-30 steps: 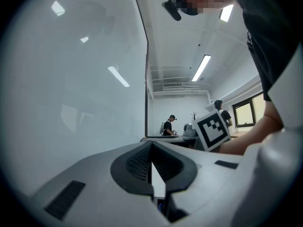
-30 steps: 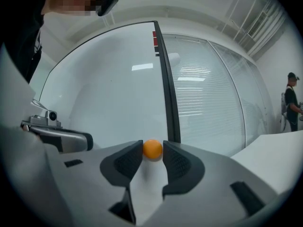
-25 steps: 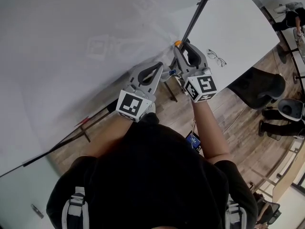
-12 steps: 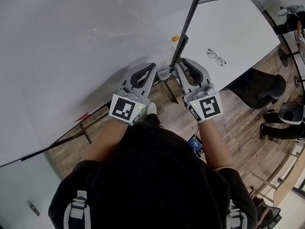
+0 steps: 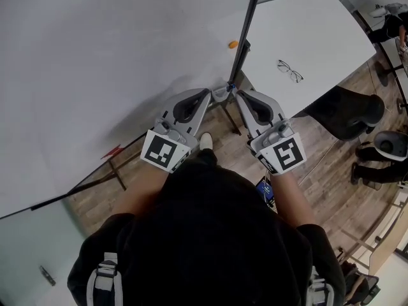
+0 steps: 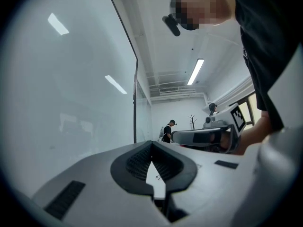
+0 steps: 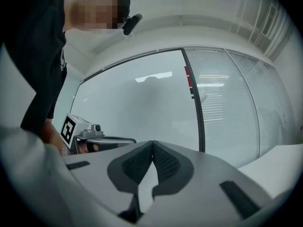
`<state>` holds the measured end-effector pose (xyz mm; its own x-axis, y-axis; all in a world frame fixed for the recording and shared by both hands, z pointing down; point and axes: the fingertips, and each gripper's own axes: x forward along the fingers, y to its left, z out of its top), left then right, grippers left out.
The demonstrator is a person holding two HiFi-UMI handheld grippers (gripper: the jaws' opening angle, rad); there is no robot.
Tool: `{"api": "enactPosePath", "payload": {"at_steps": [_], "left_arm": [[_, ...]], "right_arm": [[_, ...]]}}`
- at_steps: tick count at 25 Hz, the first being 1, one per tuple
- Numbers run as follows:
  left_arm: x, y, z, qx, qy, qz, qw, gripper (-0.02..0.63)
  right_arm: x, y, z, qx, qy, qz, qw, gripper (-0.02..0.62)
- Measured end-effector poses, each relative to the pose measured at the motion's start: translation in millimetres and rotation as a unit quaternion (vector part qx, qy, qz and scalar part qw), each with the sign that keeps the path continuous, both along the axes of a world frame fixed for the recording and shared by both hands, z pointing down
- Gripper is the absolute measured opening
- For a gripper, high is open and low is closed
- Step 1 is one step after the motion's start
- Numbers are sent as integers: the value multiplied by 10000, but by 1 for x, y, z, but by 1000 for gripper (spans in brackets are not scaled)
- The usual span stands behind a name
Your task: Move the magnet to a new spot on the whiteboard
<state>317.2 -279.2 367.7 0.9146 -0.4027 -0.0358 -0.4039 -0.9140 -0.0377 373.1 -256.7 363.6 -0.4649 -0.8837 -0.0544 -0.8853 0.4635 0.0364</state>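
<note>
The ribbed pads [image 7: 137,163] of the right gripper [image 7: 152,143] are touching at their tips. These jaws have just been closing, and we are seeing nothing between them. The left gripper [image 6: 151,144] is also keeping its jaws together with nothing inside, so neither hand is carrying anything. Both grippers are pointing toward the whiteboard [image 5: 95,62] but are standing apart from it, side by side in front of the body. The magnet [image 5: 233,44], a small orange dot, is sitting on the whiteboard just beside its dark right frame [image 5: 245,18], well apart from both grippers. We are judging that the placing is done and that the step in hand is coming away cleanly. To do it well, we are keeping the jaws shut and drawing the hands straight back from the board, not sideways, so that no finger is brushing the magnet or the frame. We are also watching that the magnet is not sliding down. The white table [image 5: 331,37] with the glasses [image 5: 289,71] is lying further right and is not in our way.
</note>
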Motion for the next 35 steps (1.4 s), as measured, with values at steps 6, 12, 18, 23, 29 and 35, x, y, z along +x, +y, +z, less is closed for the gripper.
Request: {"api": "enactPosePath", "payload": {"at_steps": [6,12,18,23,29,35], "left_arm": [[7,8,-2,1,25,186,9998,2],[4,6,-5,-10,27,181,9998,2],[1,4,1,-46,-8,152,9999,2],[1,3,1,-16,-24,129,9999,2],[0,3,2,52,-70,58,9999,2],[0,4,4,3,-134,55,9999,2]], "right_arm": [[-1,5,-1,-30,-54,-58,10000,2],[6,5,1,-73,-170,94,9998,2],[15,5,6,-79,-267,255,9993,2],[16,5,6,-76,-199,248,9995,2],[11,7,6,-52,-166,182,9997,1],[14,7,6,-59,-174,205,9996,2]]}}
